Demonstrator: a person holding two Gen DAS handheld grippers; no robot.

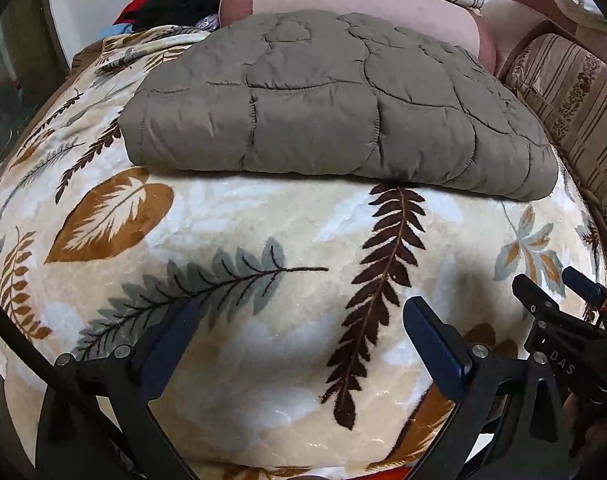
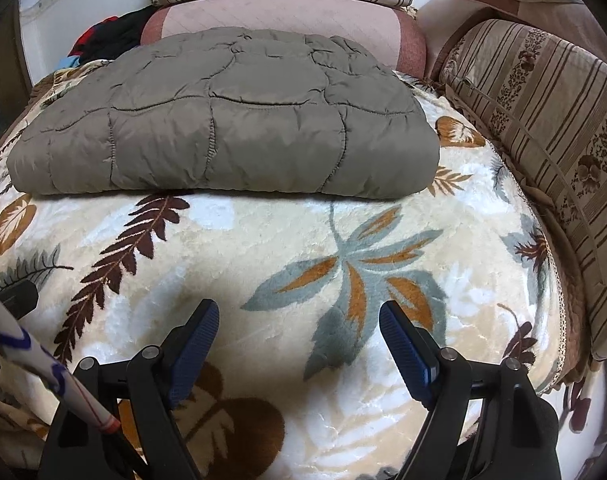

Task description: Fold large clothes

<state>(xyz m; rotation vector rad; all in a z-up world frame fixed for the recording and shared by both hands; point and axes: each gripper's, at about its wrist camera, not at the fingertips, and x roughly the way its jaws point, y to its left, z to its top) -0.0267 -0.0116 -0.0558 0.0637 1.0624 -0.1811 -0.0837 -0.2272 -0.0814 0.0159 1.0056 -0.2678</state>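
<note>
Left wrist view: I see the quilted grey-brown garment (image 1: 327, 108) folded flat on the leaf-print blanket (image 1: 263, 232); my left gripper (image 1: 299, 332) gapes wide, empty. Right wrist view: same puffy rectangle (image 2: 223, 120); right gripper (image 2: 299, 328) wide apart, holding nothing.

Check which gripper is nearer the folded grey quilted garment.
Cannot tell: neither clearly nearer. Left gripper and right gripper both hover open over the leaf blanket, short of the garment, fingers apart.
</note>
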